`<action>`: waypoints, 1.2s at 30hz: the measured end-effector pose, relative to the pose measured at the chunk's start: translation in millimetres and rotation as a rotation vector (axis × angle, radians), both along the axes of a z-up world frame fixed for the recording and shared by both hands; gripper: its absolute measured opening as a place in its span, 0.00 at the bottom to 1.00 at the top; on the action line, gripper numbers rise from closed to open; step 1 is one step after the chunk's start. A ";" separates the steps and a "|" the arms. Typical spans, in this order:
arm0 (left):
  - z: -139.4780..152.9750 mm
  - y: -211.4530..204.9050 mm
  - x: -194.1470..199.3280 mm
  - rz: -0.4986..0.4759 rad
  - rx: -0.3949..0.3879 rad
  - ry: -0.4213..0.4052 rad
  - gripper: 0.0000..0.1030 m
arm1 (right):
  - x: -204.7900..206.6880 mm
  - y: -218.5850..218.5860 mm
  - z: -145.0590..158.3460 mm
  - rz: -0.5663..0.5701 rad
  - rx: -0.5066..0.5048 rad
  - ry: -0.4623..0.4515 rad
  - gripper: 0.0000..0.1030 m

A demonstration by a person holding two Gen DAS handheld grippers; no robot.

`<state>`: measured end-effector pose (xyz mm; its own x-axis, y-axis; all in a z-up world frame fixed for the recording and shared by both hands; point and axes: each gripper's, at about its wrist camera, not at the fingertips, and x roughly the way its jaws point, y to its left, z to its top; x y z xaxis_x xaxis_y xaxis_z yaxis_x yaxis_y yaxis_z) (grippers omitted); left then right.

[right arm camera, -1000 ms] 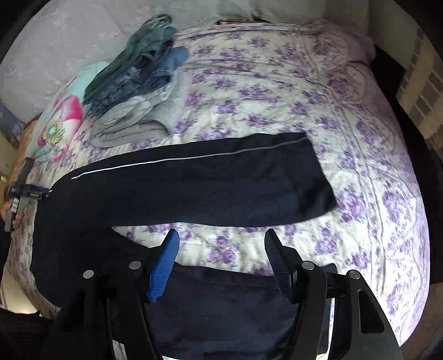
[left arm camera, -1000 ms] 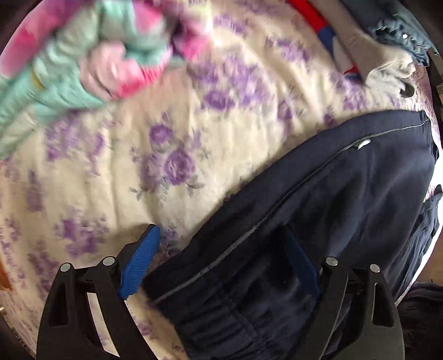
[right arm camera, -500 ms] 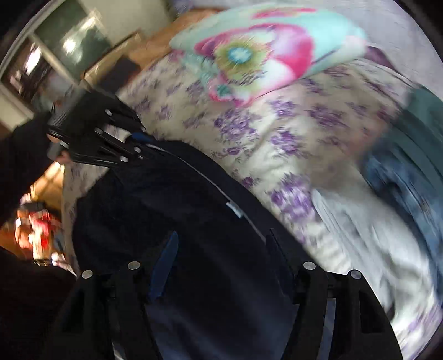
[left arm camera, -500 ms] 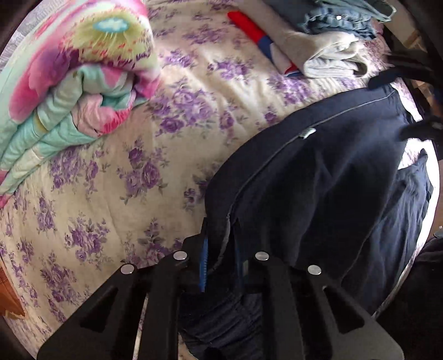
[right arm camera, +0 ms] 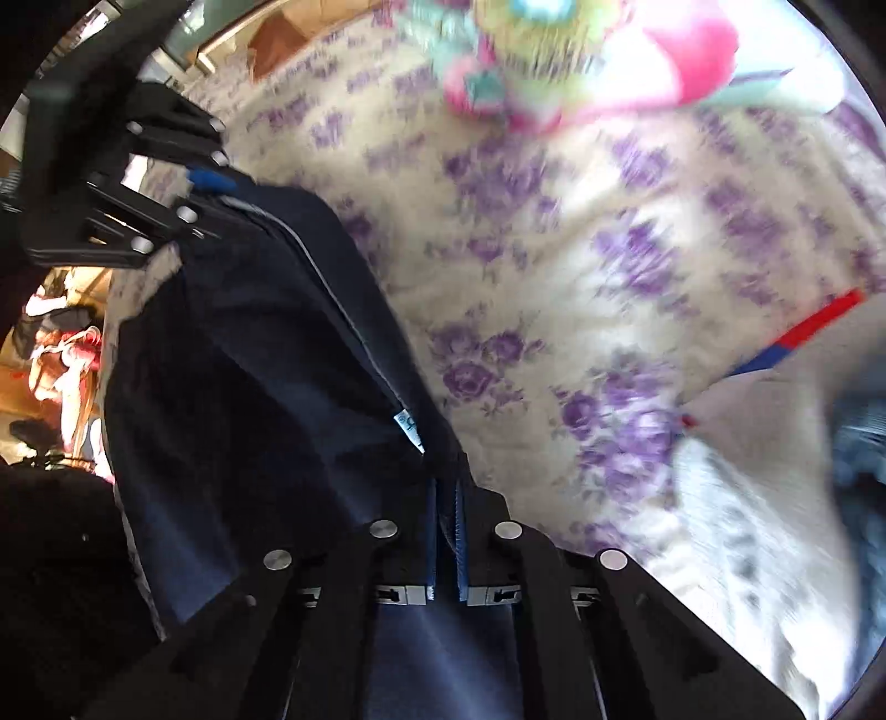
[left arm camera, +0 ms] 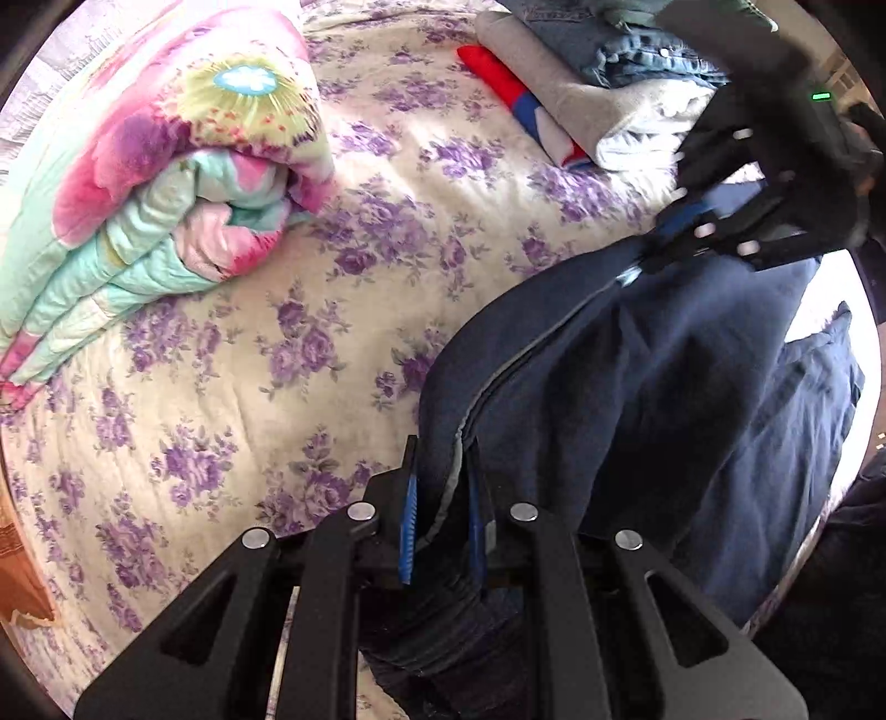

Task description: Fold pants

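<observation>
Dark navy pants [left arm camera: 653, 387] with a thin grey side stripe lie on a floral bedspread [left arm camera: 277, 360]. My left gripper [left arm camera: 440, 482] is shut on the pants' edge near the waistband. My right gripper [right arm camera: 446, 498] is shut on the pants' edge [right arm camera: 266, 343] farther along the striped seam, just past a small white label [right arm camera: 407, 423]. Each gripper shows in the other's view: the right one [left arm camera: 673, 224] at the upper right, the left one [right arm camera: 207, 180] at the upper left. The cloth hangs between them, lifted off the bed.
A folded pink and mint quilt [left arm camera: 155, 183] lies at the far left of the bed. A stack of folded clothes, grey sweater [left arm camera: 603, 116] and jeans [left arm camera: 626, 50] over a red and blue item [left arm camera: 515, 94], lies at the far right. The bed edge is near me.
The left gripper closed on the waistband edge and stays shut. The right gripper swung over from the leg end and closed on the striped seam.
</observation>
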<state>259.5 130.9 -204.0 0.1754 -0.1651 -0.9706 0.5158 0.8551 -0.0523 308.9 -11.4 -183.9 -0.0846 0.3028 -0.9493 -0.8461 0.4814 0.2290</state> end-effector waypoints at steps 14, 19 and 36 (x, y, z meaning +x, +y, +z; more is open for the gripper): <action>72.7 4.3 -122.8 -0.024 0.005 -0.148 0.13 | -145.6 -18.4 106.8 -0.165 0.038 -0.152 0.06; 32.9 19.2 -191.5 -0.004 0.019 -0.071 0.13 | -219.2 -8.0 79.3 -0.193 0.090 -0.043 0.06; -16.6 39.6 -250.5 0.011 -0.001 0.029 0.24 | -275.6 16.1 -24.2 -0.227 -0.054 0.105 0.07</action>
<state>9.0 170.5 -220.6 0.1492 -0.1647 -0.9750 0.5045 0.8607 -0.0682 33.3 4.7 -208.2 -0.1187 0.2746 -0.9542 -0.6879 0.6703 0.2784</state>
